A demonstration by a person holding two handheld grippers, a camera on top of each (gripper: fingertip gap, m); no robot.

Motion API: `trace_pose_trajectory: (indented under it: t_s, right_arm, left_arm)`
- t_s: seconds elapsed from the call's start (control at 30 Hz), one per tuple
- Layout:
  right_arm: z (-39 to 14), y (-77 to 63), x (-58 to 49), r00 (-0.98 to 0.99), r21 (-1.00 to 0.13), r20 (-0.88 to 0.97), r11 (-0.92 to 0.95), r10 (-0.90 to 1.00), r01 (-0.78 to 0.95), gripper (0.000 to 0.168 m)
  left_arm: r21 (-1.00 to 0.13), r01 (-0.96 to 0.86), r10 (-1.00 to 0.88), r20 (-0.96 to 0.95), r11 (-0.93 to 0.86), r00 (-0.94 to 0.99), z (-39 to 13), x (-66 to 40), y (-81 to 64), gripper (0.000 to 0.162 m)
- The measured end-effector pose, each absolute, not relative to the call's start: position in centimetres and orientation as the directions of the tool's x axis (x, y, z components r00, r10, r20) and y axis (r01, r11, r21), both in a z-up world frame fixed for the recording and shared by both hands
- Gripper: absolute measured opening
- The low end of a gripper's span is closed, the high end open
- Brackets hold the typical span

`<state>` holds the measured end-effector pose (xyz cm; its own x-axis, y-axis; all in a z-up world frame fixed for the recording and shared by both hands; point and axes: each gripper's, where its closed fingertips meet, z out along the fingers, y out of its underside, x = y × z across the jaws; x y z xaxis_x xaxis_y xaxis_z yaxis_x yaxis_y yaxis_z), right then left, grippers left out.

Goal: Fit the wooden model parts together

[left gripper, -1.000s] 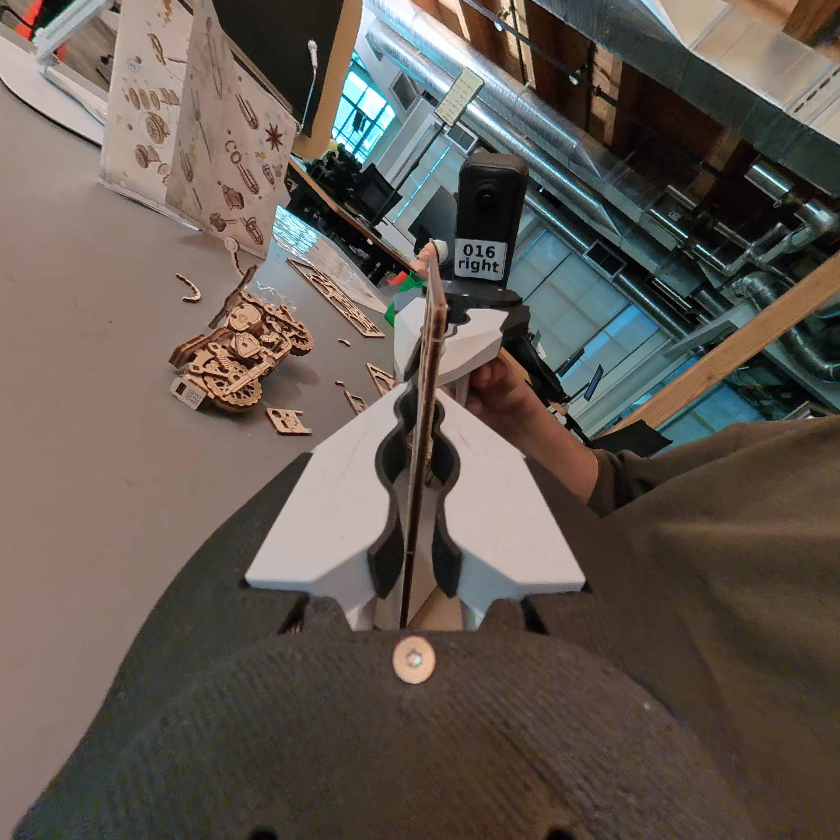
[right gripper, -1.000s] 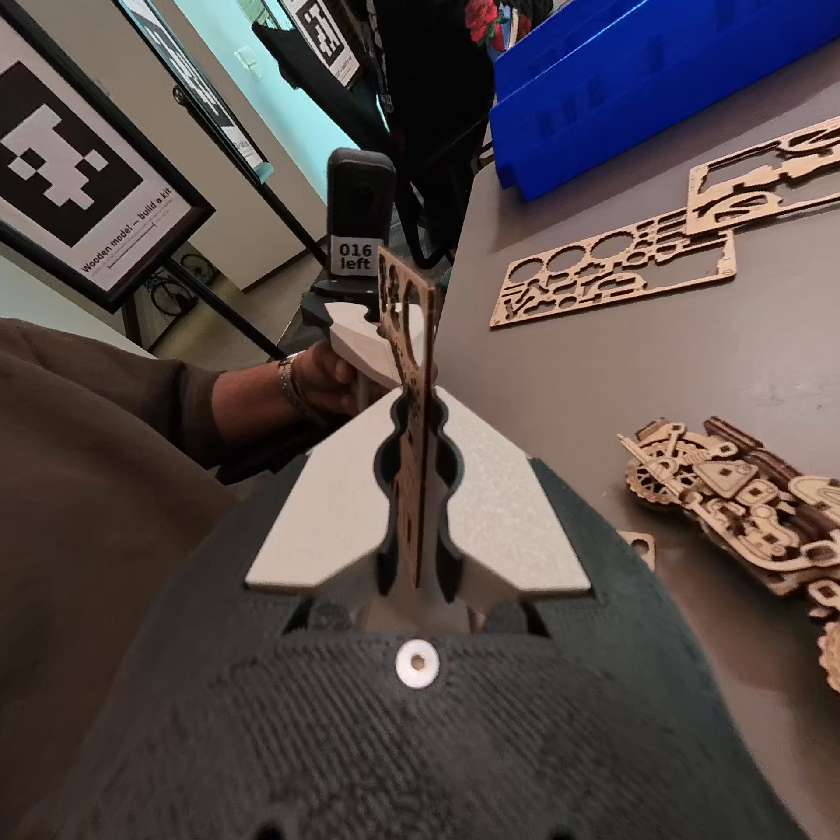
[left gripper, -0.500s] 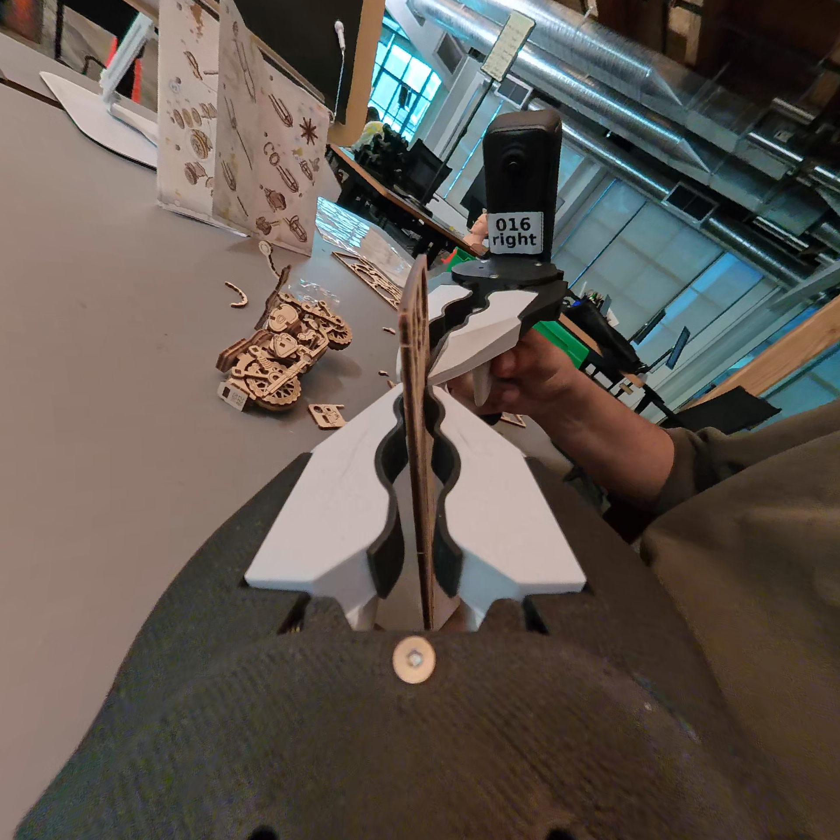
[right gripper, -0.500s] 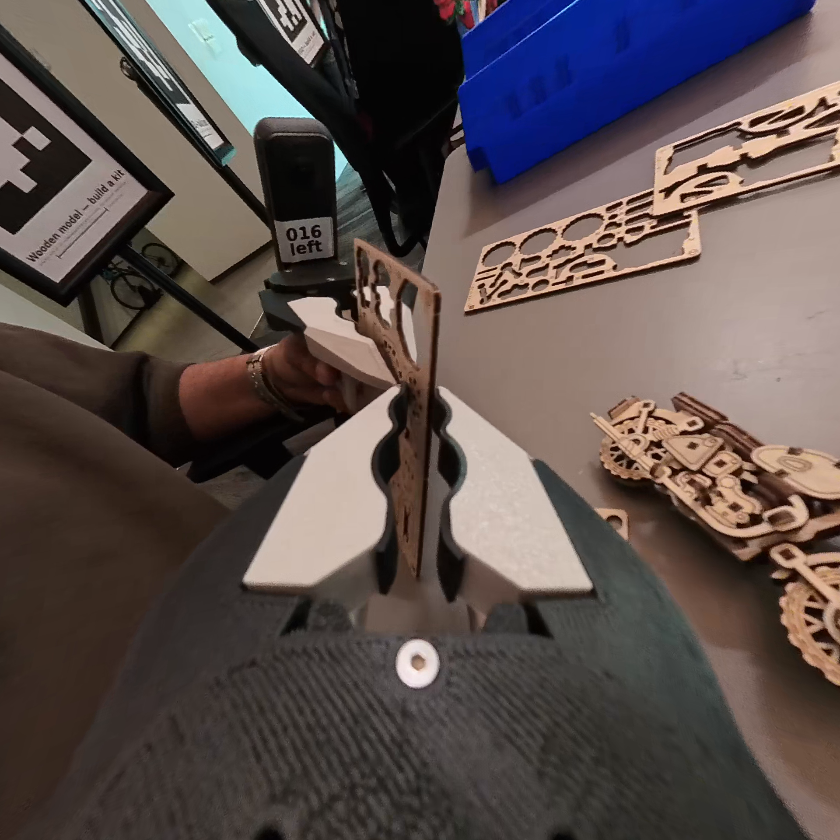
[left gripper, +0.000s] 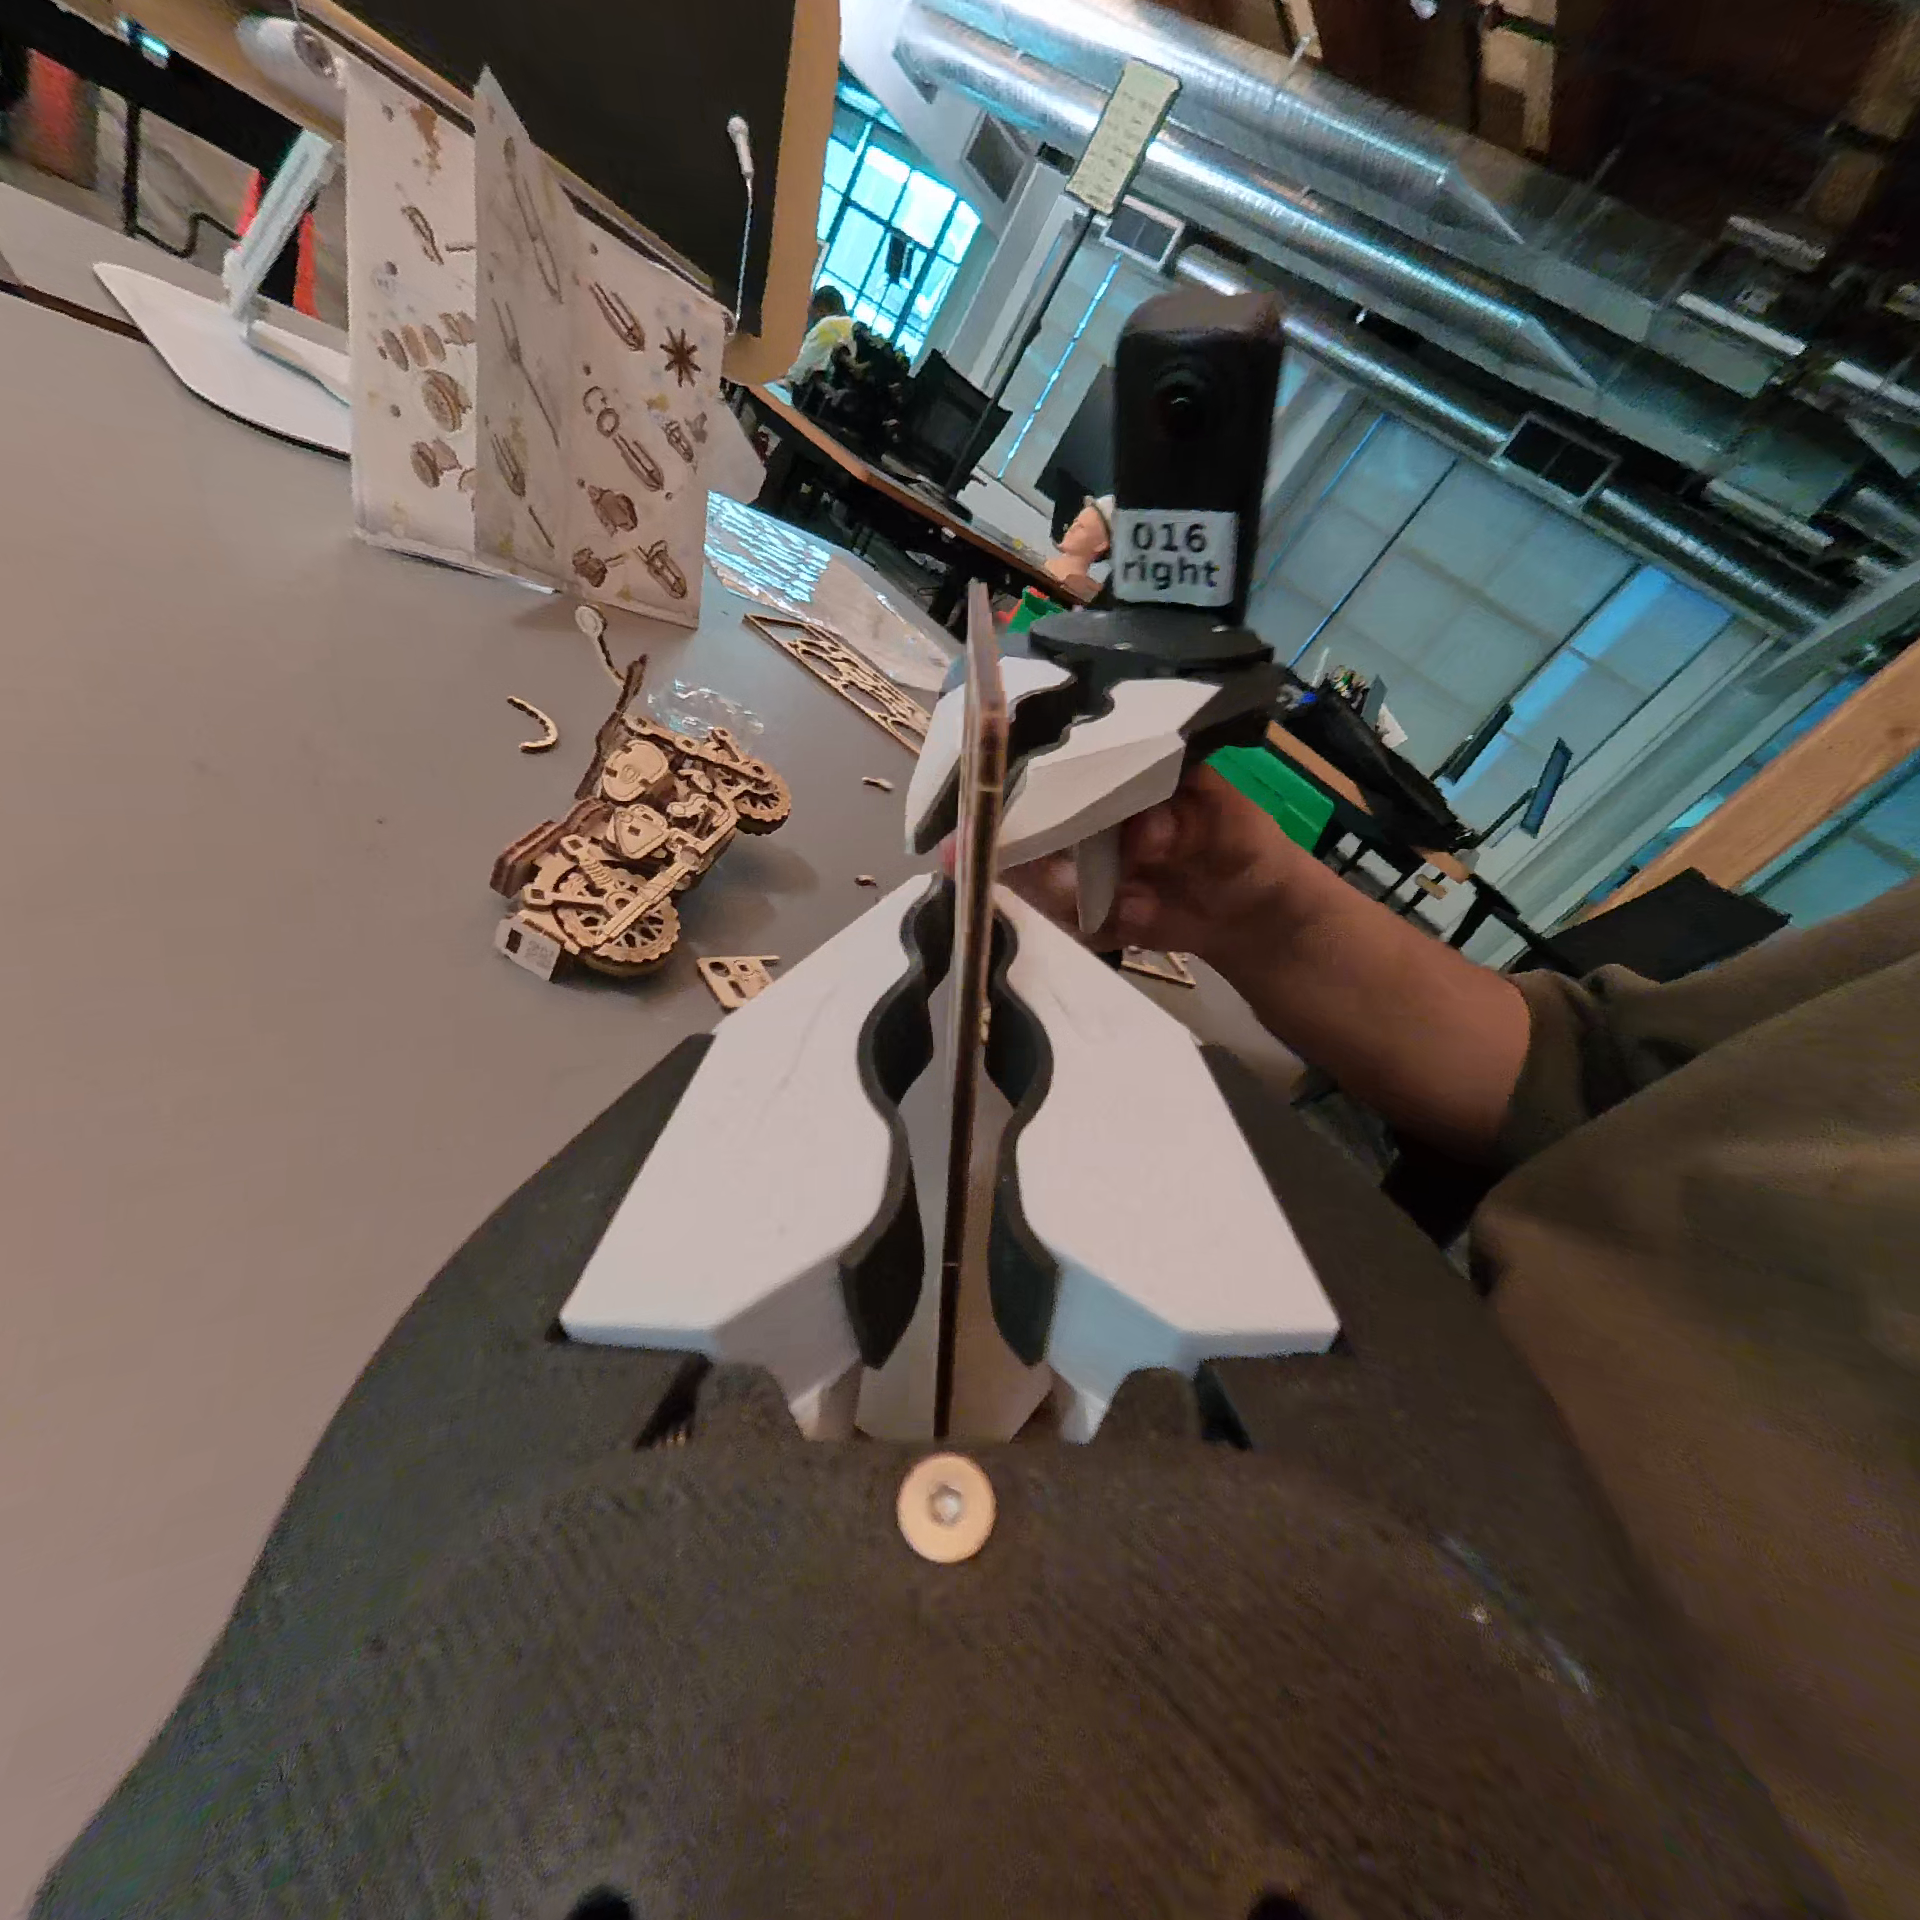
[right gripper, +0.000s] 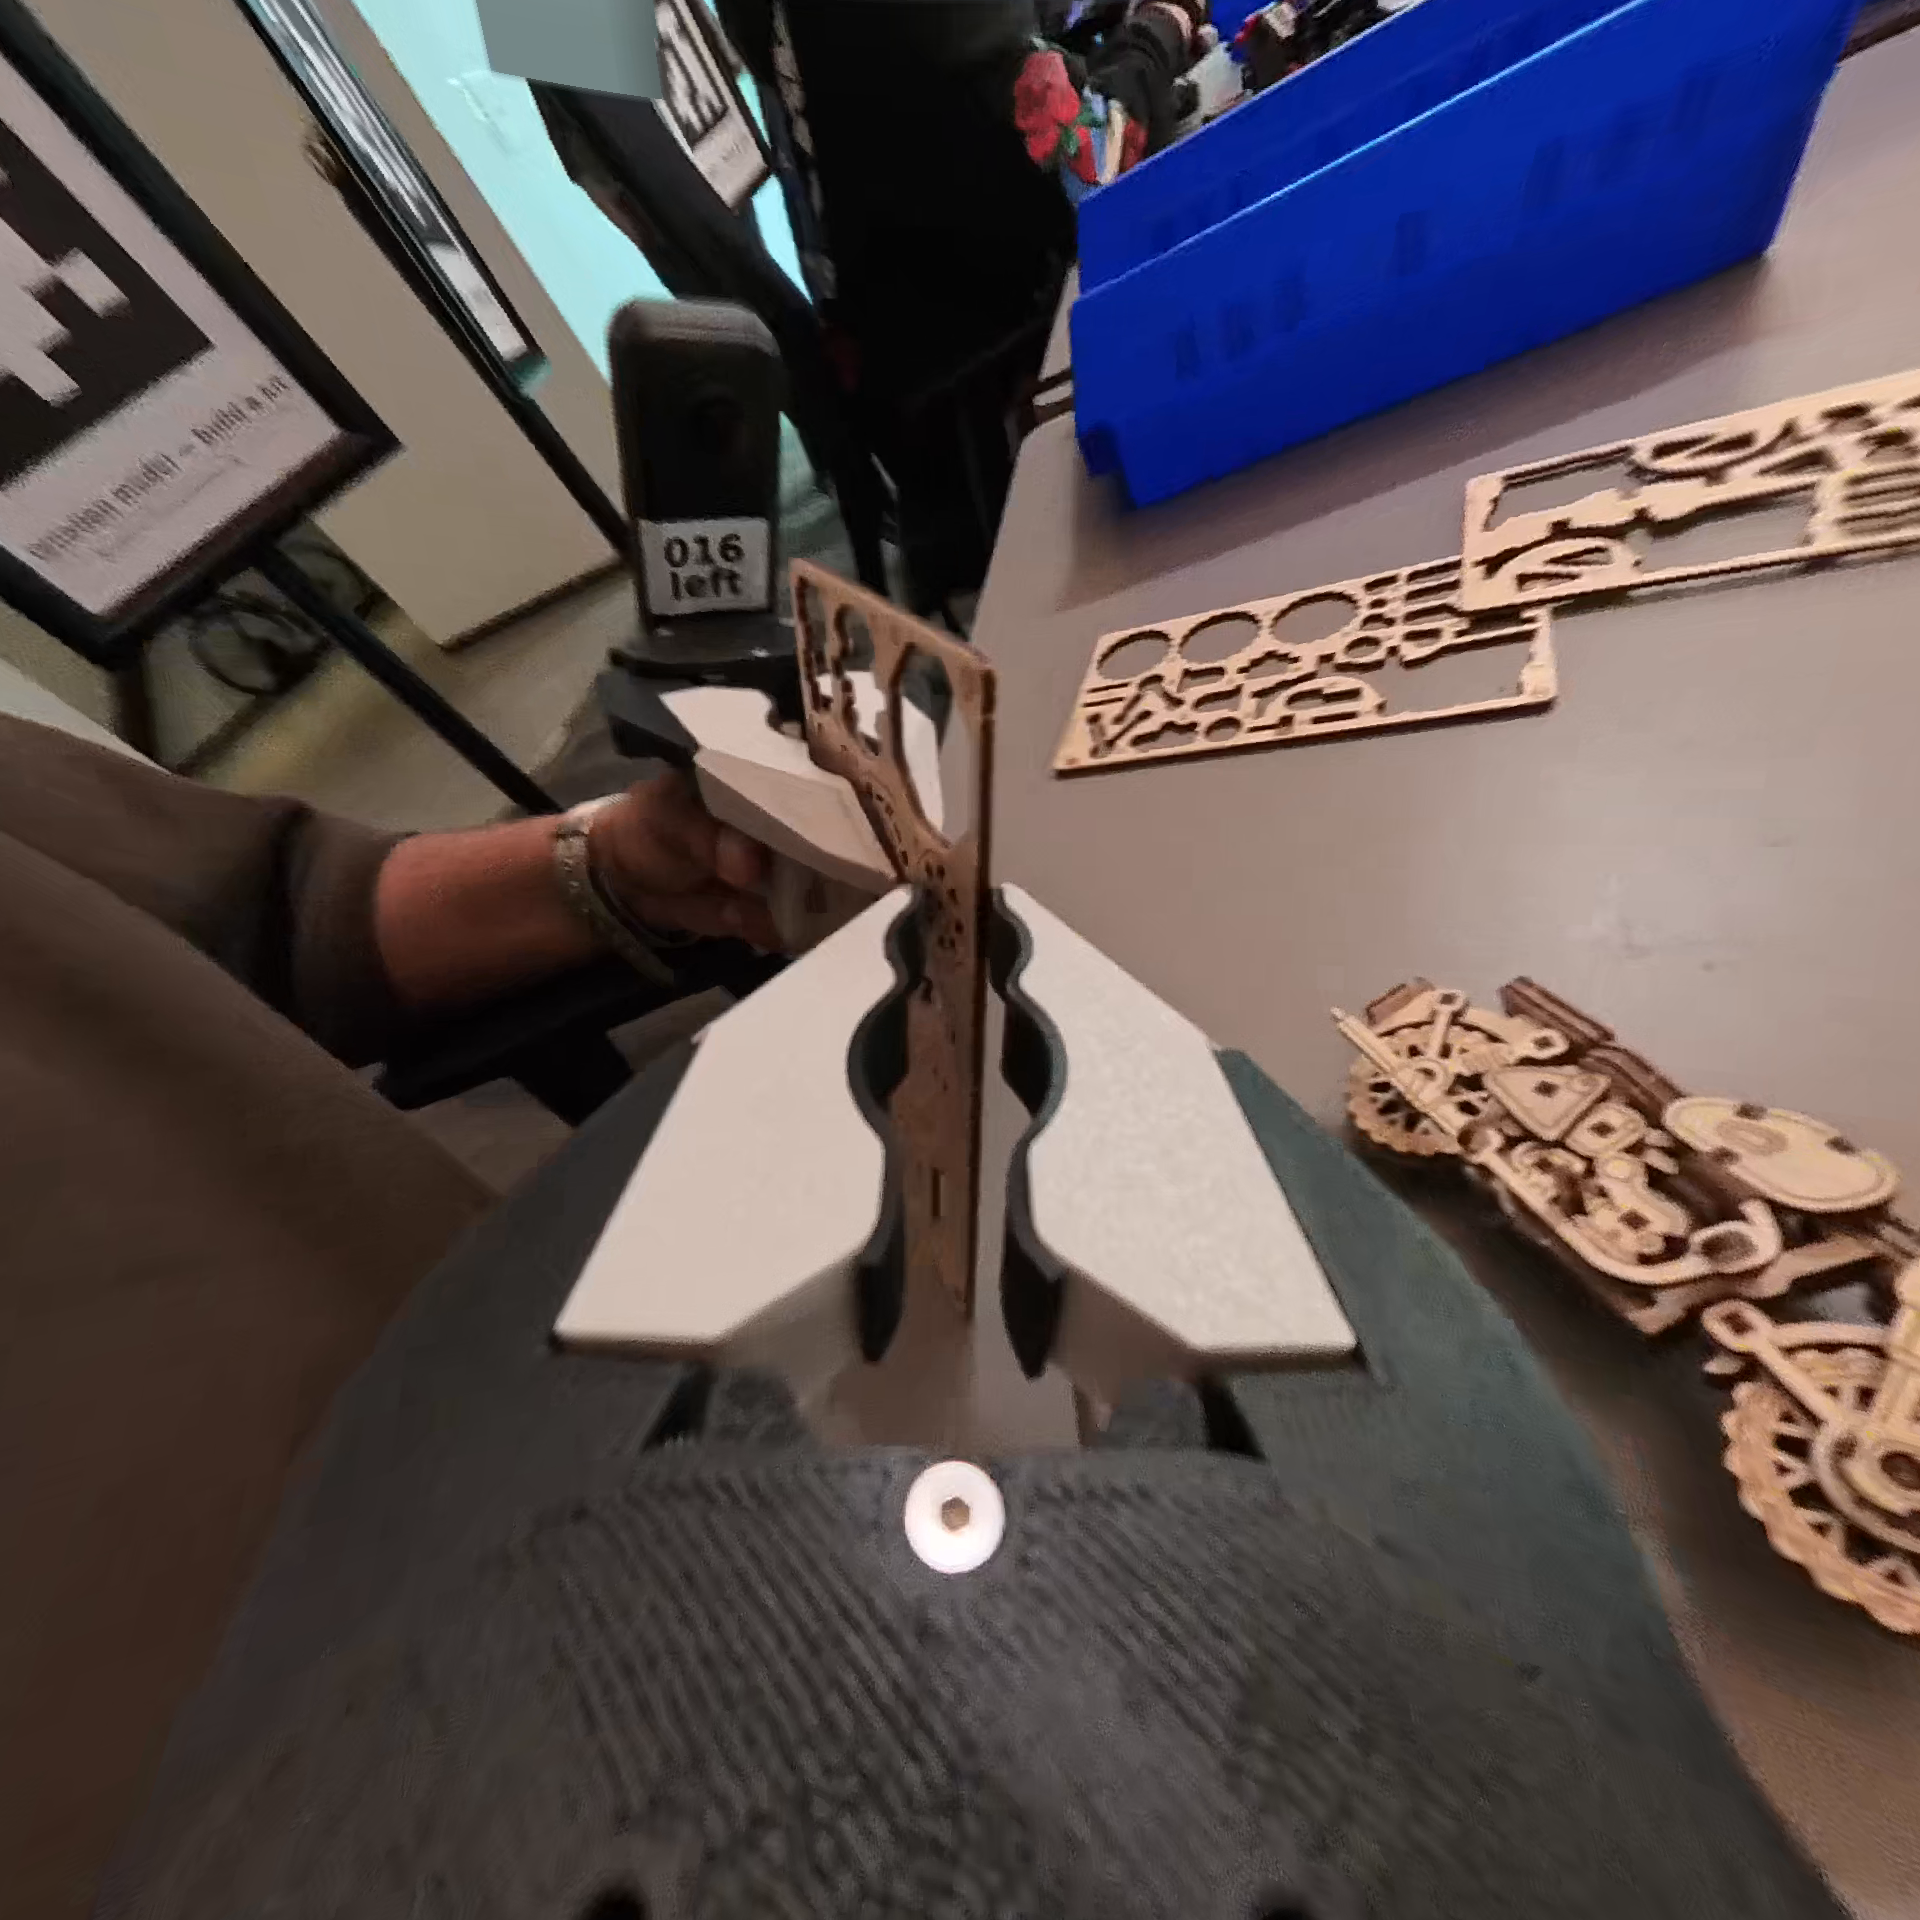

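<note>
A thin laser-cut wooden parts sheet (right gripper: 971, 790) with several cut-out holes is held upright above the grey table (left gripper: 208, 831). My left gripper (left gripper: 961, 894) is shut on one end of it, seen edge-on (left gripper: 982, 748). My right gripper (right gripper: 951, 904) is shut on the other end. Each gripper faces the other across the sheet, a hand behind each. A partly built wooden motorcycle model (left gripper: 634, 862) lies on the table to the left of the left gripper; in the right wrist view it (right gripper: 1621, 1143) lies to the right.
Small loose wooden pieces (left gripper: 738, 977) and a curved piece (left gripper: 535, 727) lie near the model. Folded instruction sheets (left gripper: 530, 416) stand at the back. Two emptied wooden frames (right gripper: 1299, 675) lie beside blue bins (right gripper: 1455, 239). A person in dark clothes (right gripper: 914, 312) stands beyond the table. My left and right fingertips are right by each other.
Both grippers have kept hold of the sheet and turned together with it. The left wrist view has rolled closer to level, and the model looks nearer in the right wrist view.
</note>
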<state>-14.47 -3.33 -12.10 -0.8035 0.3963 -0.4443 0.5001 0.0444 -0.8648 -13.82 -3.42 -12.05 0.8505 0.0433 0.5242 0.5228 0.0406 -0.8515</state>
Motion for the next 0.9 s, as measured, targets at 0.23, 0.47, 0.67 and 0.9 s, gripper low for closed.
trace_pose_trajectory:
  t_s: [0.23,0.47,0.67,0.9]
  right_arm:
    - [-12.2,-2.7,-14.1,-0.770,-0.812,-0.563,-0.026,0.301,0.584,0.009]
    - [-12.3,-3.1,-14.1,-0.801,-0.850,-0.478,0.038,0.361,0.525,0.005]
    - [-12.7,-3.2,-14.6,-0.768,-0.835,-0.493,0.025,0.409,0.549,0.006]
    - [-13.1,-3.1,-15.1,-0.718,-0.813,-0.521,-0.014,0.461,0.581,0.007]
  left_arm:
    - [-0.833,0.552,0.003,0.552,0.039,0.834,-12.0,-13.6,-3.4,0.000]
    - [-0.821,0.569,0.006,0.570,0.039,0.822,-12.3,-13.7,-3.3,0.000]
    - [-0.833,0.552,0.057,0.553,0.038,0.831,-12.7,-14.1,-3.4,0.001]
    - [-0.849,0.527,0.108,0.527,0.030,0.843,-13.1,-14.5,-3.4,0.001]
